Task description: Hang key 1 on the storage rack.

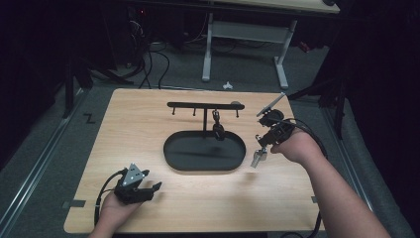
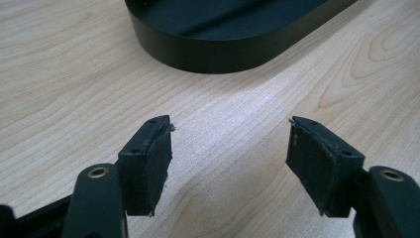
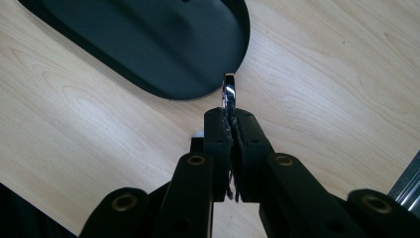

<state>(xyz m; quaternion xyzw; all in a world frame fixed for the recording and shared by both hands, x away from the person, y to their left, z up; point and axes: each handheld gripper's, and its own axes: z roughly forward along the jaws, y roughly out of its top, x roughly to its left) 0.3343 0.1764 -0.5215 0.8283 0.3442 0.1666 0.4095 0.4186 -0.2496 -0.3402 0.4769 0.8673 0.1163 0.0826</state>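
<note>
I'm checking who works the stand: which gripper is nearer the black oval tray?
Right. The right gripper hangs just off the black oval tray's right end, jaws shut on a shiny metal piece. The left gripper sits farther, toward the table's near-left corner.

A white desk frame (image 1: 245, 34) and cables (image 1: 153, 59) stand behind the table (image 1: 138, 124)

A small shiny metal ring (image 3: 229, 93) stands edge-on, pinched between closed jaws, raised above the wooden surface (image 3: 322, 74) just beside the black oval tray's (image 3: 148, 44) rounded end.
</note>
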